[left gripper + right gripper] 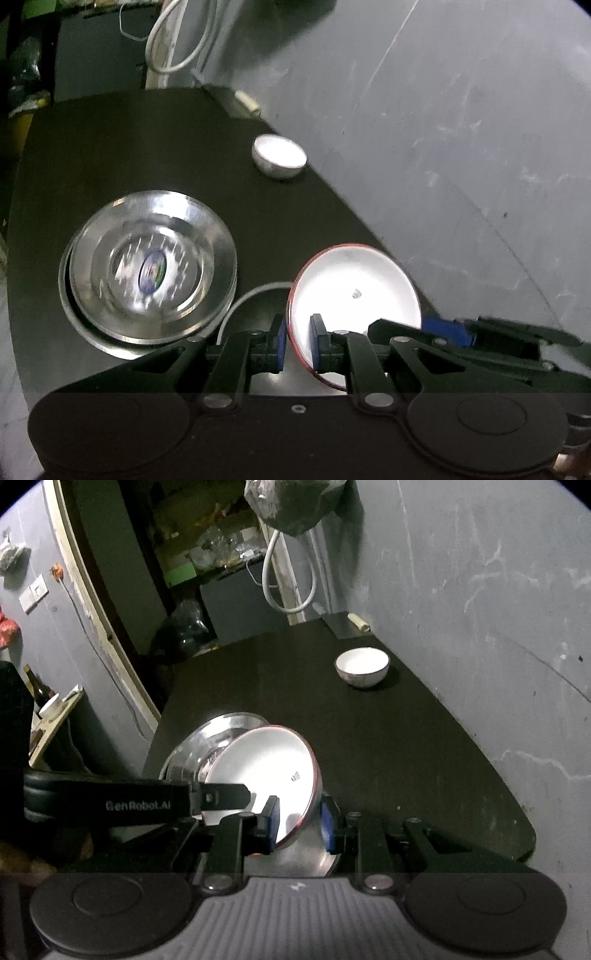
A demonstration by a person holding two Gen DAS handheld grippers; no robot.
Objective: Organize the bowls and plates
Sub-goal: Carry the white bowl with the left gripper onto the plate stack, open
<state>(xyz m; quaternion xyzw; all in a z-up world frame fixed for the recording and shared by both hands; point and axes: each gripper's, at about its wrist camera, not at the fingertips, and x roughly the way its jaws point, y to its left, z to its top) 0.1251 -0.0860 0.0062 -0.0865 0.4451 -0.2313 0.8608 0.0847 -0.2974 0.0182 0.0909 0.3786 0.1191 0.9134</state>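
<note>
A white bowl with a red rim (354,291) hangs tilted above the dark table (147,147), held from both sides. My left gripper (299,341) is shut on its near left rim, one blue pad inside and one outside. In the right wrist view the same bowl (266,768) shows a steel outer wall, and my right gripper (301,825) is shut on its near right rim. The stack of steel plates (147,269) lies just left of the bowl, partly hidden behind it in the right wrist view (221,731). A small white bowl (279,155) stands far back by the wall.
A grey wall (461,147) runs along the table's right side. A white cable (177,48) loops beyond the far edge, and a pale cylinder (359,622) lies at the far corner. The small white bowl (362,666) stands on bare dark tabletop (406,775).
</note>
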